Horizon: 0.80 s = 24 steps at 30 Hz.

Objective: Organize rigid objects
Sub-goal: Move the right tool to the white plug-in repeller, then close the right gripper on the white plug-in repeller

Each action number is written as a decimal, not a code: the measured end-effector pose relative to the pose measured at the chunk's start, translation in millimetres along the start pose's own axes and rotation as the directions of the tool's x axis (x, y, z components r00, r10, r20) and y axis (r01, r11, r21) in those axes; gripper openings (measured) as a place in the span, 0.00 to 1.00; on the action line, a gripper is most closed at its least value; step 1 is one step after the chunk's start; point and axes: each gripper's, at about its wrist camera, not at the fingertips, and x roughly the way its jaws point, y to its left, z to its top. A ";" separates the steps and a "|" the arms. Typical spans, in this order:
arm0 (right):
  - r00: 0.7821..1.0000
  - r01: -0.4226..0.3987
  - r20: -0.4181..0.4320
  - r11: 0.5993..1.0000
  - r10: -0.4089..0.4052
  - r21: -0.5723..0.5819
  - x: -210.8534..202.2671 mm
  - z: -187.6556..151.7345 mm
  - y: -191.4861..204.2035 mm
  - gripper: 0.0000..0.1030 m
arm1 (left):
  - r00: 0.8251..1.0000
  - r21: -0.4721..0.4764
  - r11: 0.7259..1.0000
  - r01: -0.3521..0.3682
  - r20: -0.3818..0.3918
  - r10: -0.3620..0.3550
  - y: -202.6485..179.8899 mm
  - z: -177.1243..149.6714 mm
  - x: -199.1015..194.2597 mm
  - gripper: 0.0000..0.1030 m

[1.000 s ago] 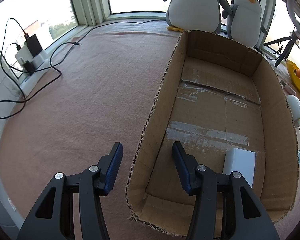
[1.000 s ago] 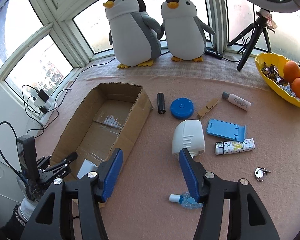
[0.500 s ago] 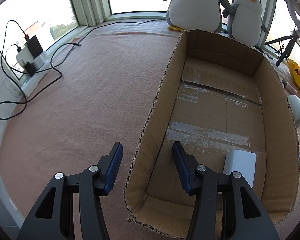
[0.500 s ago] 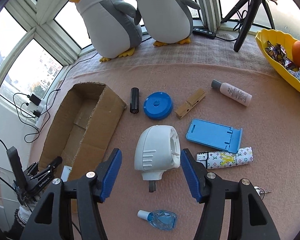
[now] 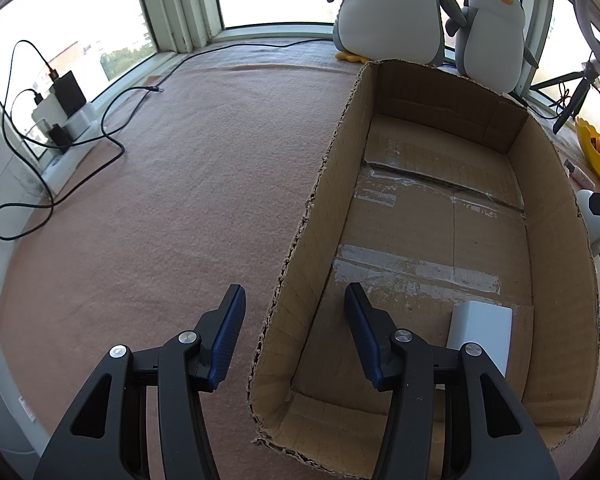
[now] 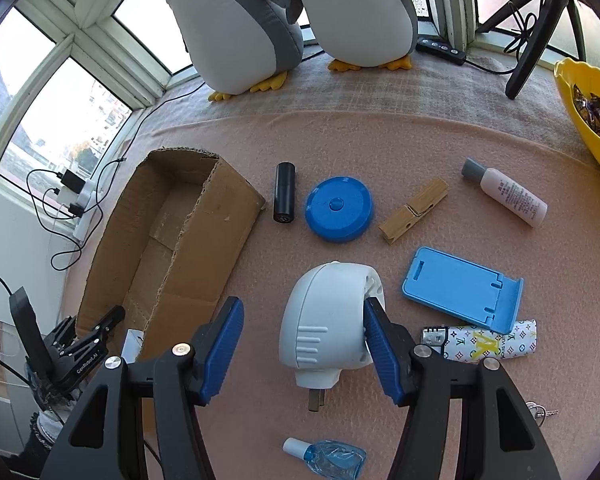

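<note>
An open cardboard box [image 5: 316, 216] lies on the pink cloth, with a white block [image 5: 482, 332] in its near end. My left gripper [image 5: 294, 330] is open and straddles the box's left wall. In the right wrist view the box [image 6: 228, 232] is at the left. My right gripper [image 6: 304, 336] is open around a white plug-in device [image 6: 324, 320]; the right pad [image 6: 380, 344] is against its side, the left pad stands apart. Nearby lie a black cylinder [image 6: 284, 192], a blue round lid [image 6: 338, 208], a wooden clothespin [image 6: 414, 210], a white bottle [image 6: 508, 194], a blue phone stand [image 6: 460, 288] and a patterned tube [image 6: 484, 344].
Two plush penguins [image 6: 292, 20] stand at the back by the windows. A yellow fruit bowl [image 6: 588, 112] and a tripod [image 6: 536, 36] are at the right. A small blue bottle [image 6: 328, 456] and keys [image 6: 540, 412] lie near me. Cables and chargers [image 5: 56, 112] lie at the left.
My right gripper has moved forward and down until its open jaws came around the white plug-in device. My left gripper has barely moved.
</note>
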 end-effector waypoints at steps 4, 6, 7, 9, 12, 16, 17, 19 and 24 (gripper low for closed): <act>1.000 0.020 -0.018 0.999 -0.021 -0.032 7.4 -0.5 9.7 0.55 | 1.000 0.000 1.000 0.000 0.000 0.000 0.5 0.3 0.4 0.50; 0.999 0.043 -0.021 0.998 -0.044 -0.054 10.3 -1.3 14.5 0.55 | 1.000 0.000 1.000 0.000 0.001 0.000 0.7 0.3 0.4 0.50; 0.998 0.065 -0.017 0.996 -0.066 -0.068 11.1 -1.2 17.1 0.52 | 1.000 0.000 1.000 0.000 0.001 0.000 0.3 0.3 0.3 0.50; 0.995 0.098 -0.011 0.991 -0.100 -0.086 12.1 -1.6 19.9 0.45 | 1.000 -0.001 1.000 -0.001 0.000 0.001 0.5 0.4 0.4 0.50; 0.995 0.100 -0.013 0.991 -0.101 -0.084 12.6 -1.0 18.8 0.37 | 1.000 -0.001 1.000 0.000 0.000 0.000 0.2 0.3 0.3 0.50; 0.993 0.116 -0.002 0.989 -0.117 -0.095 11.6 -3.4 22.4 0.34 | 1.000 -0.001 1.000 -0.001 0.001 0.001 0.6 0.5 0.5 0.50; 0.993 0.122 0.004 0.988 -0.122 -0.095 11.1 -4.6 23.6 0.34 | 1.000 0.000 1.000 -0.001 0.001 0.001 0.2 0.2 0.3 0.50; 0.991 0.130 0.019 0.987 -0.129 -0.094 10.3 -7.1 25.1 0.34 | 1.000 -0.001 1.000 0.000 0.001 0.000 0.2 0.2 0.3 0.50; 0.992 0.118 0.046 0.989 -0.115 -0.090 5.5 -11.3 30.2 0.27 | 1.000 -0.002 1.000 0.001 0.002 -0.001 -1.0 0.8 0.5 0.50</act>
